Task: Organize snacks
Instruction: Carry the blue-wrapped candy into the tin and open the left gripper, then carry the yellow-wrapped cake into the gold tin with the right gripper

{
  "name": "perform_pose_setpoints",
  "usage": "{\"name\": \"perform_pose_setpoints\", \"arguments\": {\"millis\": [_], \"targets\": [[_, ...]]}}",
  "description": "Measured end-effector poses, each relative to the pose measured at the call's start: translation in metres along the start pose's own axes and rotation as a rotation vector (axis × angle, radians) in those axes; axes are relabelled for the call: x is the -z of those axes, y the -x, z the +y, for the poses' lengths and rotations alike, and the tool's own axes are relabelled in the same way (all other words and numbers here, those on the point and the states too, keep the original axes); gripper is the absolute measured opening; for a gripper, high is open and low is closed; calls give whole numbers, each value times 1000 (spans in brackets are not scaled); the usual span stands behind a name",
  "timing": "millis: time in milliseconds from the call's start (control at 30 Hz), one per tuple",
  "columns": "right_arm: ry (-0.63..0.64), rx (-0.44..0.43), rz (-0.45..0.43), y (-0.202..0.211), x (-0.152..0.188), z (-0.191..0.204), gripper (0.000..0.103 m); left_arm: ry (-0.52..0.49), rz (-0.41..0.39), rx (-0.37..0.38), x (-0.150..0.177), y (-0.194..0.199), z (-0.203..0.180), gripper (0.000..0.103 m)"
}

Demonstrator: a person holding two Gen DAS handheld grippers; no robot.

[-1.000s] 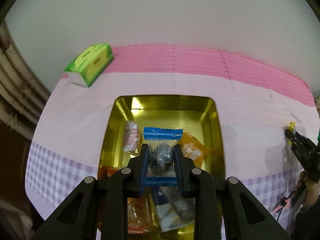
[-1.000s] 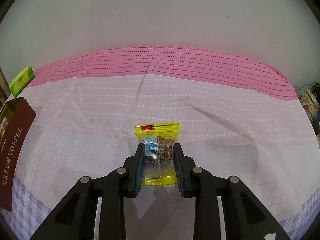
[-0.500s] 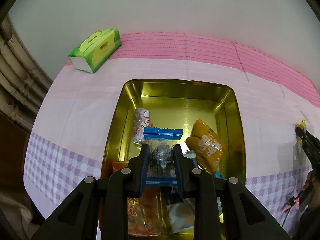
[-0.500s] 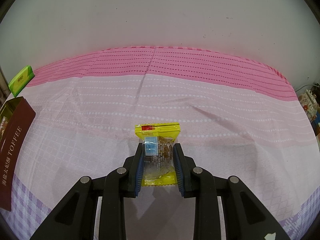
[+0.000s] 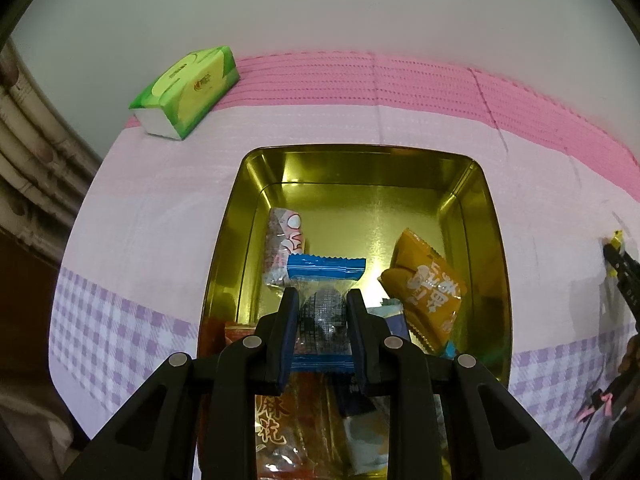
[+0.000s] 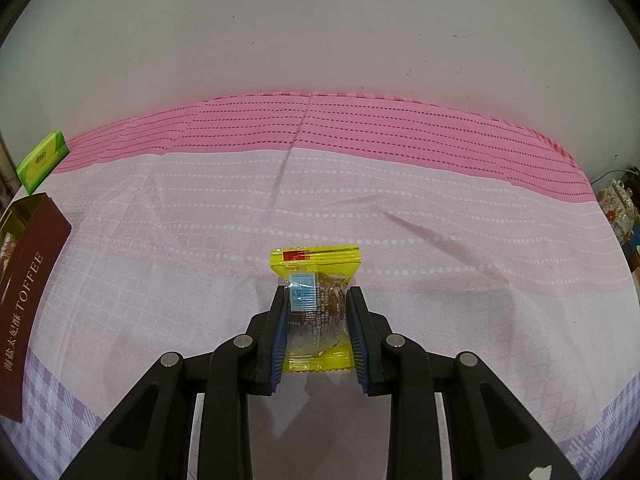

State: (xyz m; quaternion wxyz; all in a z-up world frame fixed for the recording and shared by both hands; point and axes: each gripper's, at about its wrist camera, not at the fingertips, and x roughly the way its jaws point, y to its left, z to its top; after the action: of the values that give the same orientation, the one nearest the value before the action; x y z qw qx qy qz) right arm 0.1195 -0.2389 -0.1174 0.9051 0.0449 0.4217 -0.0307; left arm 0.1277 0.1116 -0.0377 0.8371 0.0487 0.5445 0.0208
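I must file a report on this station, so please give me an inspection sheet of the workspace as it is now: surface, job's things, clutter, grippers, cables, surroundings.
Surface: tablecloth, pink band at the back, pale middle, lilac checks in front; some creases.
Job's things: gold tin holding several snack packets, among them an orange packet; blue-edged snack; yellow-edged snack.
Clutter: green tissue pack at the back left corner; dark red toffee lid standing beside the tin.
Grippers: left gripper shut on the blue-edged snack above the tin; right gripper shut on the yellow-edged snack over the cloth.
Cables: thin cable at the far right.
Surroundings: plain white wall; pipes at left.
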Motion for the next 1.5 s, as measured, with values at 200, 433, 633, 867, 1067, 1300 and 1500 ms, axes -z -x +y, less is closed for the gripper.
{"name": "perform_pose_setpoints", "arguments": {"millis": [200, 433, 633, 867, 1067, 1300, 1500], "targets": [[1, 2, 0, 0, 0, 0, 26, -7, 8, -7, 0, -4, 0, 25], [2, 2, 0, -1, 0, -1, 26, -18, 16, -12, 1, -7, -1, 27], [3, 2, 0, 0, 1, 0, 26, -14, 16, -8, 0, -7, 1, 27], [3, 2, 0, -1, 1, 0, 26, -13, 12, -3, 1, -5, 1, 29], [5, 3, 0, -1, 1, -1, 27, -22, -13, -5, 2, 6, -1, 38], [7, 4, 0, -1, 1, -1, 27, -16, -65, -13, 4, 27, 1, 38], [9, 7, 0, -1, 1, -1, 27, 20, -108, -22, 14, 45, 11, 38]]}}
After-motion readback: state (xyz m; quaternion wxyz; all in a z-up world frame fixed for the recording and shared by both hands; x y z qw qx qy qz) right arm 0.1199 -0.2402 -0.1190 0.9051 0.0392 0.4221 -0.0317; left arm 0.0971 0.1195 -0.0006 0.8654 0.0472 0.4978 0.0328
